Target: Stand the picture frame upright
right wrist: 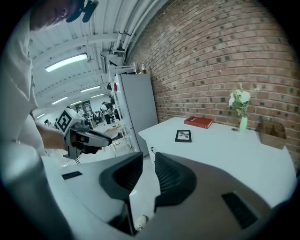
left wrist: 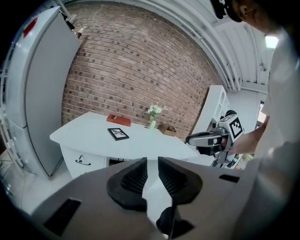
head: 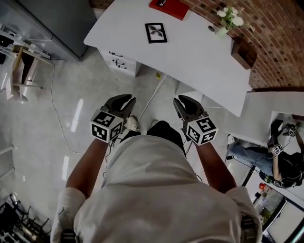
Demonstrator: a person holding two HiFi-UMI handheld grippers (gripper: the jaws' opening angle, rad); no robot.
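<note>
"Lying face-up on the white worktop (head: 190, 52), the picture frame (head: 156, 32) is seen near the red book (head: 169, 8), on the book's side toward the person. How is the approach best made?" (picture desk)

"Both grippers are held well apart from the red book, out over the floor. The left gripper (head: 126, 100) and the right gripper (head: 182, 100) are each shown with fingers set to a narrow gap and nothing between them. The reach is judged not yet completed. The fingers would be better widened before one edge of the frame is taken. The frame could then be tipped up on its opposite edge without being slid into the book." (photographer)

"What cannot be made out?" (picture desk)

"The frame's back is hidden, so it cannot be told whether a prop stand is fitted. The book's far end is cut off in the head view, and the print inside the frame is too small to be read. A flower vase (head: 221, 31), well apart from the book along the brick wall, is judged clear of the likely path." (photographer)
</note>
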